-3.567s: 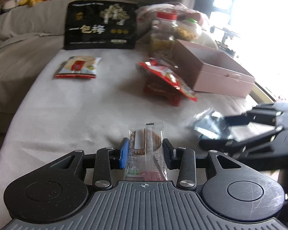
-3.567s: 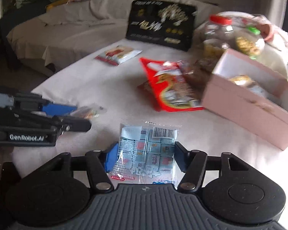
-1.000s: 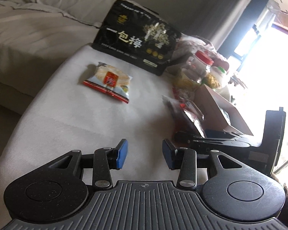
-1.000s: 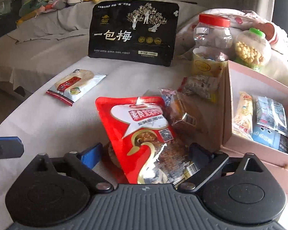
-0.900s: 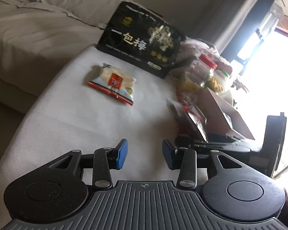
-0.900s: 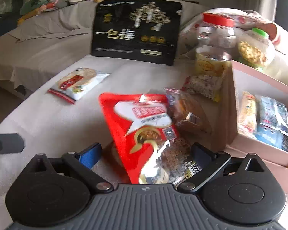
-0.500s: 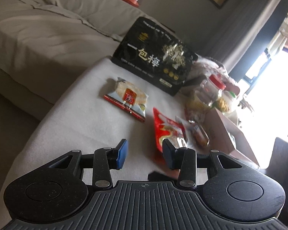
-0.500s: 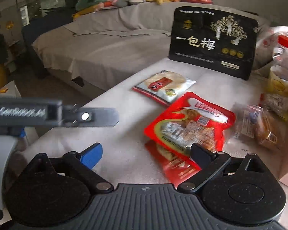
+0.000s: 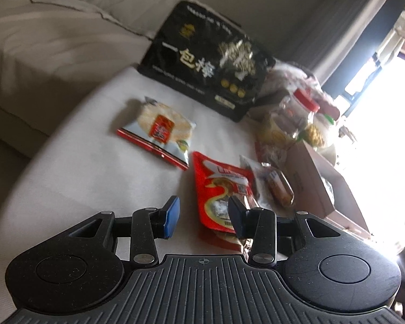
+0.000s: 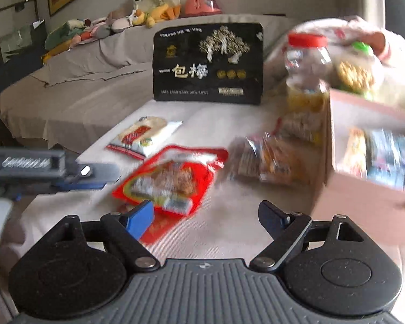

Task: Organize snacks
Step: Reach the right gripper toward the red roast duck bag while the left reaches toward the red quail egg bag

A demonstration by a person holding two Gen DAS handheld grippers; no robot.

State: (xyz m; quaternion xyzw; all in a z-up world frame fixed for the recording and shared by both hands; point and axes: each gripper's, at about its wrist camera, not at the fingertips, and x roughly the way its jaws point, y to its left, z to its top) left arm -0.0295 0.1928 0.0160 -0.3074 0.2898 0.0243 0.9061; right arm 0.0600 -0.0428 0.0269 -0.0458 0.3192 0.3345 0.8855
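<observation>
While both tools hang empty above the table, the step in hand looks like choosing the next loose snack. Nearest, the right gripper (image 10: pixel 206 217) is spread wide, grasping nothing; the left gripper (image 9: pixel 202 217) is parted less, also unladen. Just beyond them lies the red pouch (image 10: pixel 172 178), left of the pink box (image 10: pixel 364 189); the rice cracker packet (image 10: pixel 143 135) sits farther left. Next likely calls for lowering over the pouch and closing on its edge.
</observation>
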